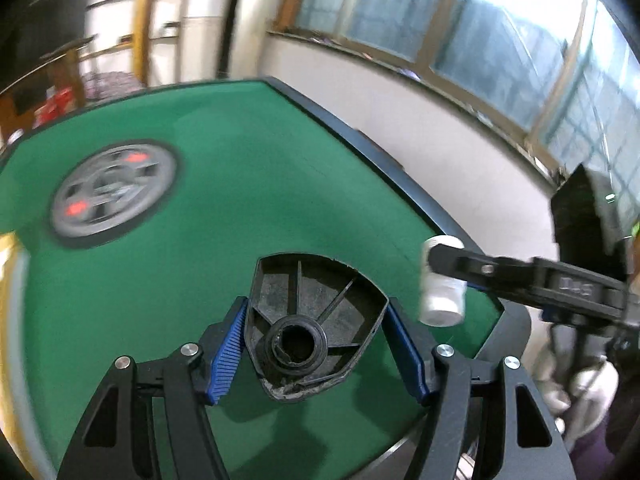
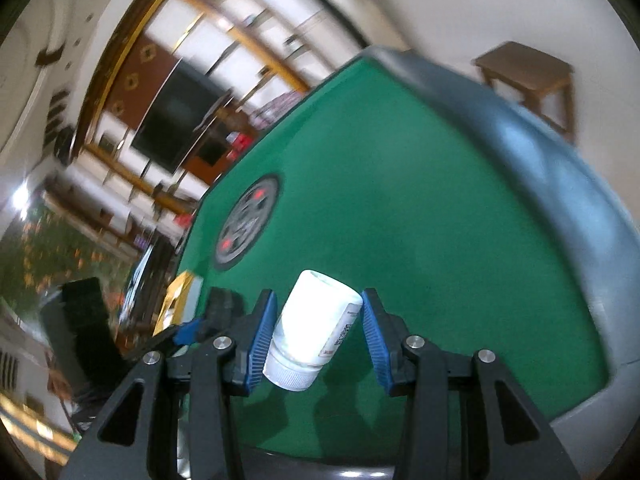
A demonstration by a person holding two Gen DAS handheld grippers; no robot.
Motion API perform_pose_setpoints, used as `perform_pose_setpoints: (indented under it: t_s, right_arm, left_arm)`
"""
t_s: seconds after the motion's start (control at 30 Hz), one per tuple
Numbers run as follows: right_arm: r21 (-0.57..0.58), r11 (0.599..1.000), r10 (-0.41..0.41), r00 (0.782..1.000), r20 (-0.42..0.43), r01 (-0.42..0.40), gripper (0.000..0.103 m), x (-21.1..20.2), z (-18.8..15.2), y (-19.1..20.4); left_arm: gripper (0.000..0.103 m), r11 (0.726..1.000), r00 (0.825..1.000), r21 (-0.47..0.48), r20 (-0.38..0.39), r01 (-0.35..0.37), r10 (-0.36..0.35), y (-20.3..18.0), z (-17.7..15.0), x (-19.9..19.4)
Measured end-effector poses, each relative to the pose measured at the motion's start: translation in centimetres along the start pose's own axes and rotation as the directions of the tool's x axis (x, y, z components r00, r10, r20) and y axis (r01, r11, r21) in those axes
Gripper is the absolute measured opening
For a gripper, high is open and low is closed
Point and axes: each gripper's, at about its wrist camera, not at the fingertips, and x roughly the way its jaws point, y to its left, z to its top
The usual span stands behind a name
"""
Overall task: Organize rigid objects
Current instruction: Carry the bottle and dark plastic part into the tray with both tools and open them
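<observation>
My left gripper [image 1: 316, 344] is shut on a black ribbed plastic part [image 1: 316, 320] with a round hub, held above the green table [image 1: 248, 184]. My right gripper [image 2: 318, 332] is shut on a white pill bottle [image 2: 316, 324], tilted with its cap toward the camera, above the table's near edge. The right gripper with the white bottle [image 1: 442, 284] also shows in the left wrist view, to the right of the black part.
A round grey dial with red marks [image 1: 114, 190] sits in the middle of the green table; it also shows in the right wrist view [image 2: 248, 224]. The table has a dark padded rim [image 2: 560, 168]. A wooden stool [image 2: 532, 80] stands beyond it. Windows and shelves line the walls.
</observation>
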Motion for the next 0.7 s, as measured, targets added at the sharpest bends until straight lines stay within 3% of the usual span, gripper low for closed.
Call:
perform_pose_setpoints:
  t_s: [0.2,0.3,0.4,0.57,0.7]
  right_arm:
    - [-0.145,0.986,0.066,0.989,-0.13,-0.085,0.043,5.9,-1.5,9.0]
    - [-0.216,0.967,0.091,0.975,-0.202,-0.136,0.042,9.0,-3.0,13.7]
    - [-0.283,0.941,0.107,0.958,-0.264,-0.183,0.042,12.0,-4.4,18.7]
    - [-0.352,0.906,0.111,0.934,-0.341,-0.236,0.043,16.9,-6.3,25.8]
    - [-0.399,0.89,0.072,0.931,-0.357,-0.222,0.043,21.3,-6.6,30.0]
  left_arm:
    - [0.07,0.979,0.996,-0.195,0.064,-0.054,0.067,8.9,-3.0,-7.8]
    - [0.07,0.952,0.985,-0.284,0.092,-0.115,0.147,13.5,-4.8,-11.1]
    - [0.07,0.908,0.963,-0.368,0.096,-0.2,0.251,18.7,-6.4,-13.9]
    - [0.07,0.835,0.936,-0.467,0.037,-0.293,0.349,24.9,-7.5,-14.5]
    - [0.07,0.802,0.928,-0.5,-0.006,-0.326,0.373,28.5,-8.7,-14.2]
